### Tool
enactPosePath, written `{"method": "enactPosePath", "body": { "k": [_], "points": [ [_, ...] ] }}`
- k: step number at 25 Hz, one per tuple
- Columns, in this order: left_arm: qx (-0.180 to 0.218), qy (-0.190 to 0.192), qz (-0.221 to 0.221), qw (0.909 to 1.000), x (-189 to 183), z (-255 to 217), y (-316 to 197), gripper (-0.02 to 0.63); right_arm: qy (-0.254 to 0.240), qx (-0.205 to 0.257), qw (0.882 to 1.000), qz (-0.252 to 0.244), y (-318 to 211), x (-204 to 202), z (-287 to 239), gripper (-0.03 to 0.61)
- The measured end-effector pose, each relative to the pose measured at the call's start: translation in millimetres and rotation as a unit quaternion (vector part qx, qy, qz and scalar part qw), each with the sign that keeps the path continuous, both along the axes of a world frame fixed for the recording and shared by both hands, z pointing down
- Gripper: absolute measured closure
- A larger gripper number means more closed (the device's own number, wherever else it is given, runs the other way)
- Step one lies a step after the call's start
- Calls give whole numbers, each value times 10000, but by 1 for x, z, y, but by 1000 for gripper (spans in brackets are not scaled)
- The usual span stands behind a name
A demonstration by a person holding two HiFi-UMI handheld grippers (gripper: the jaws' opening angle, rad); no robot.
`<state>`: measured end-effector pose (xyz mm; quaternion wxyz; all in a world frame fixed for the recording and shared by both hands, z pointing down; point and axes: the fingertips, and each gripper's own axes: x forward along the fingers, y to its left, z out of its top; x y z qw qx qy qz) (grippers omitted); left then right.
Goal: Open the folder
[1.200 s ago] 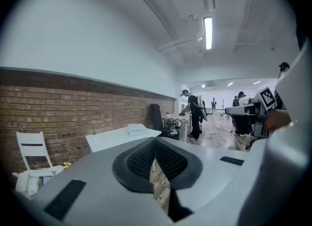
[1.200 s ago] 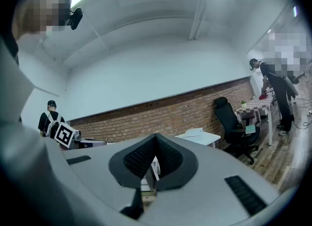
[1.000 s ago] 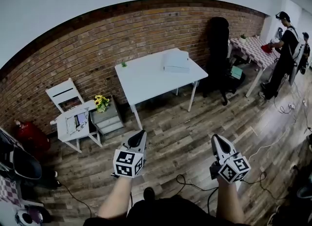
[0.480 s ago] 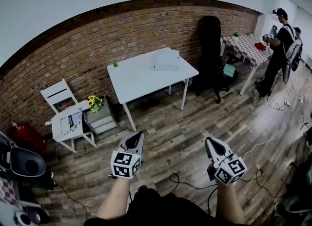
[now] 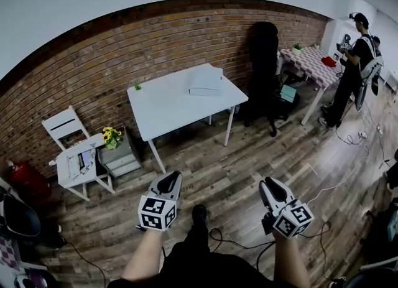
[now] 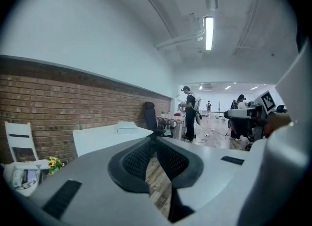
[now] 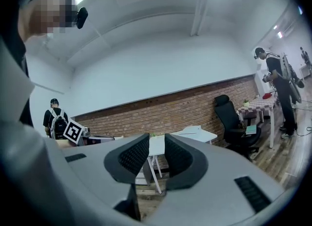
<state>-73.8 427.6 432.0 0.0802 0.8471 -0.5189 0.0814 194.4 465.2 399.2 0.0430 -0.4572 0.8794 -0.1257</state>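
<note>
Folder (image 5: 206,82) lies on table (image 5: 168,103); left claw (image 5: 172,178) clenched, right claw (image 5: 269,185) (empty) just opening.

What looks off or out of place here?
Nothing is spilled, tipped or damaged. The folder lies flat and closed near a far corner of the white table. The only oddity is the loose cables snaking across the wood floor by the person's feet, a possible trip hazard.
</note>
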Motion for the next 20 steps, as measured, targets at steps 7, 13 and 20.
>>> {"method": "enactPosePath", "body": {
  "k": [7, 13, 20],
  "points": [
    [-89, 232, 258, 9994, 14, 19, -107, 356, 133, -186, 9997, 97, -99, 7, 12, 359],
    [-287, 266, 549, 9977, 14, 39, -210, 331, 188, -460, 9987, 118, -204, -8, 24, 321],
    [-323, 170, 1122, 9930, 20, 41, -311, 331, 591, -705, 9957, -76, -298, -53, 31, 319]
  ]
}}
